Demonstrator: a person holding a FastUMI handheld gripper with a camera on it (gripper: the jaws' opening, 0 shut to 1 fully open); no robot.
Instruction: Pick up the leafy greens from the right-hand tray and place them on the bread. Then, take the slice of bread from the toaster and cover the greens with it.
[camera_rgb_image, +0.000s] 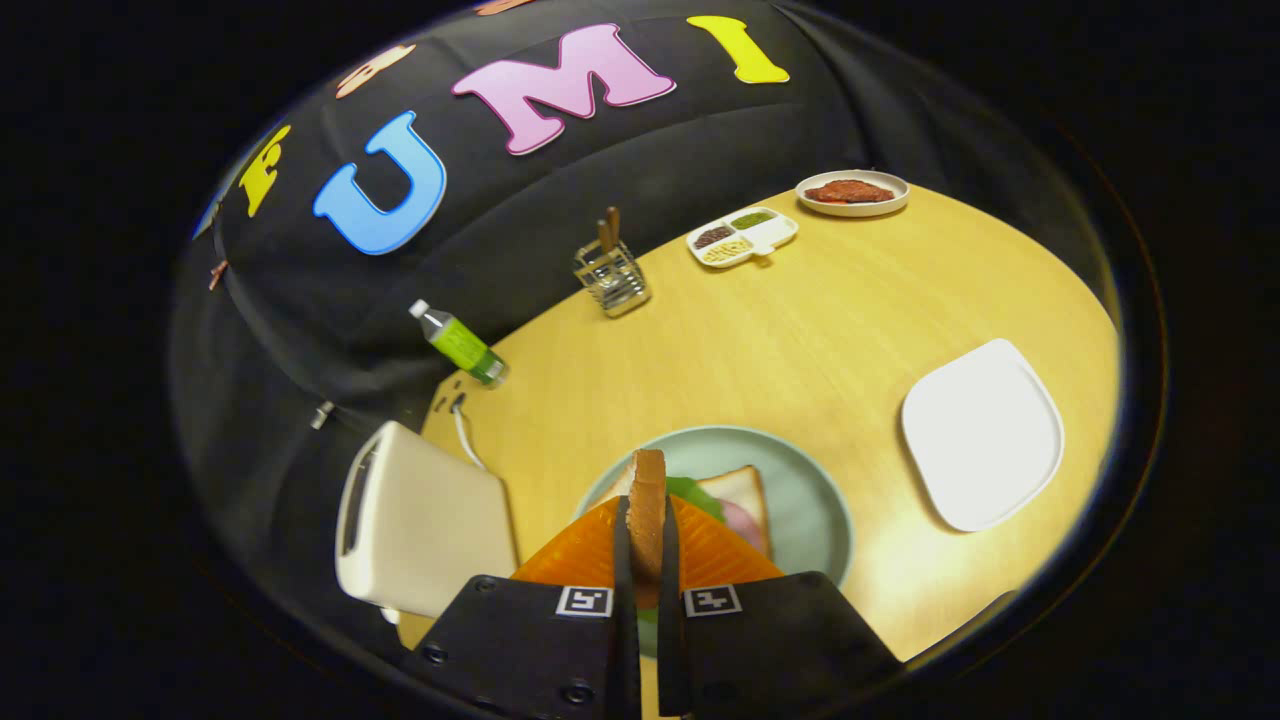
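Observation:
My gripper (647, 520) is shut on a slice of toast (647, 500), held on edge between the two fingers. It hangs over the pale green plate (810, 480). On that plate lies a slice of bread (742, 490) with leafy greens (695, 493) and a pink slice of ham on top, partly hidden behind my fingers. The white toaster (420, 520) stands just to the left of the plate, beside my left finger. The white tray (982, 432) to the right of the plate is bare.
At the table's far side stand a green bottle (460, 345), a wire holder with utensils (612, 275), a divided dish of condiments (742, 238) and a plate of red meat (852, 192). The toaster's cord runs toward the table's left edge.

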